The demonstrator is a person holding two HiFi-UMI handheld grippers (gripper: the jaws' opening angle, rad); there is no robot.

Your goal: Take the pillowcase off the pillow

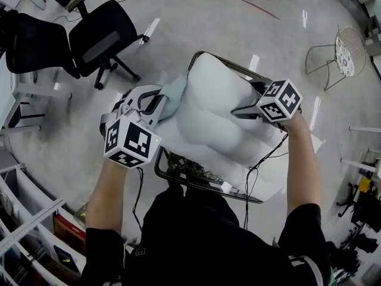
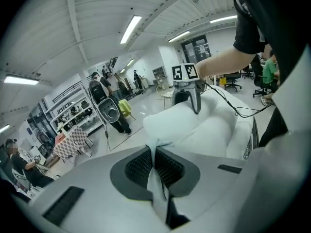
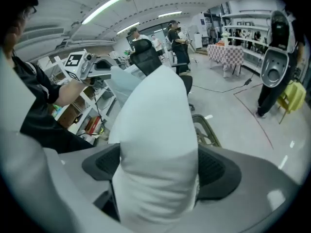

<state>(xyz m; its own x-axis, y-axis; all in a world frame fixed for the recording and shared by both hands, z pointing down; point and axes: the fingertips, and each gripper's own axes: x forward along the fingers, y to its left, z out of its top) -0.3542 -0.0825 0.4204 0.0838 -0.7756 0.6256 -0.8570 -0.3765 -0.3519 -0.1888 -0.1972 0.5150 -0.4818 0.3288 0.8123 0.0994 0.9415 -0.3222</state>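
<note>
no text or labels can be read

Glossy pale grey floor [image 1: 196,22] all round. A black swivel office chair [image 1: 101,37] stands at ten o'clock, a white wire-frame chair [image 1: 342,55] at two, white storage shelves [image 1: 24,219] at eight. Long fluorescent ceiling tubes [image 2: 130,29] glow overhead.

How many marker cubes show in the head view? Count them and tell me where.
2. One cube is at the left edge of the pillow, the other at its right edge. None looks hidden.
</note>
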